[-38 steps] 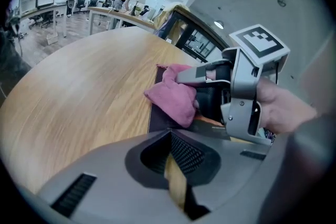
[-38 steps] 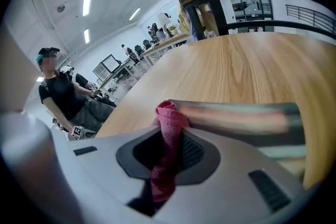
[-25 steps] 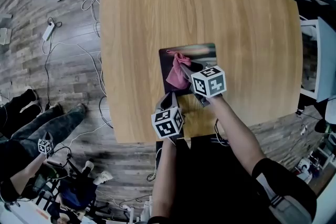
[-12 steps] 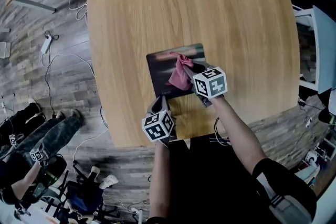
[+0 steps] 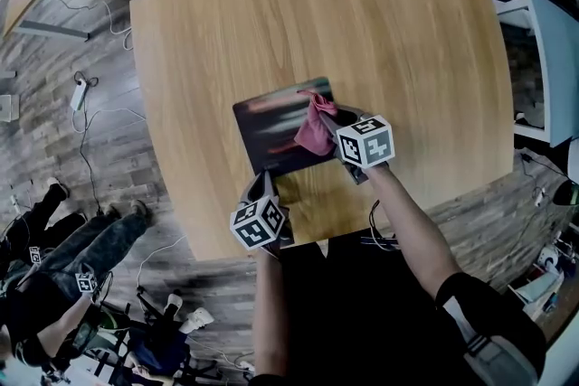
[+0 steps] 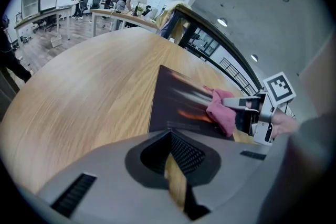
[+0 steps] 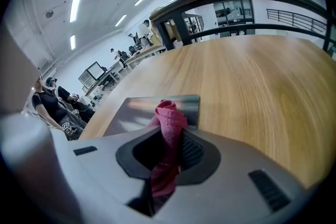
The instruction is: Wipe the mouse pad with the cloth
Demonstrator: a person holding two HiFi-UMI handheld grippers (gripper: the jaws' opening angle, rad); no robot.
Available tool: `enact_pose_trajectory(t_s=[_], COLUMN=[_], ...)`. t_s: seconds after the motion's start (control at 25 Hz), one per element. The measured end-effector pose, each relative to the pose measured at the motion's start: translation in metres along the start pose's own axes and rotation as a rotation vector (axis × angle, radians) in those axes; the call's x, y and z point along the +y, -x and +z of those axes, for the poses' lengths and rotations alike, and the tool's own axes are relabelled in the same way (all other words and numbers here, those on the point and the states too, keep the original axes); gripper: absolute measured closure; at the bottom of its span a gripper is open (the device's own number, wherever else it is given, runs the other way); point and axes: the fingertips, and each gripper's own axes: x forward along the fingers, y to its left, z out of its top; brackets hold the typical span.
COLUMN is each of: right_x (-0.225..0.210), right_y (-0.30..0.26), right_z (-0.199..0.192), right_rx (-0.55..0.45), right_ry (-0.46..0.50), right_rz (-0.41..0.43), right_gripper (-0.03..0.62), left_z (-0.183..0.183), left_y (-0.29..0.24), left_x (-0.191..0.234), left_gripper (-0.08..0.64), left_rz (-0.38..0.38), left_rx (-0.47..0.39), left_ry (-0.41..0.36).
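Where it lies flat near the front edge of the surface, the mouse pad (image 5: pixel 271 127) is a thin, dark rectangle with a streaked print and a slight sheen, turned a little askew to the edge. On its right part sits the cloth (image 5: pixel 315 129), a pink, nubby rag bunched into a loose twist. The right gripper (image 5: pixel 336 127) has its jaws clenched on the cloth's upper folds, and the lower folds touch the pad. The left gripper (image 5: pixel 262 183) sits at the pad's near left corner with its grey ribbed jaws drawn together to a thin slit, grasping nothing; I cannot tell whether its tips touch the pad. The surface (image 5: pixel 407 41) is pale wood with a straight grain and rounded corners. Beyond it, white cables (image 5: pixel 109 117) trail over a grey plank floor (image 5: pixel 54 59).
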Motion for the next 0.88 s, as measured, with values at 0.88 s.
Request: enact_pose_trajectory(t_s=[0.88], right_x=[-0.039], right_y=[0.056], right_z=[0.007], right_rx=[-0.139], right_ry=[-0.145], right_rz=[-0.062], right_gripper=[0.526], left_z=[0.015], left_y=[0.014], left_x=[-0.014], left_gripper=[0.537], left_rz=[-0.014], left_rx=[0.006], left_ry=[-0.127])
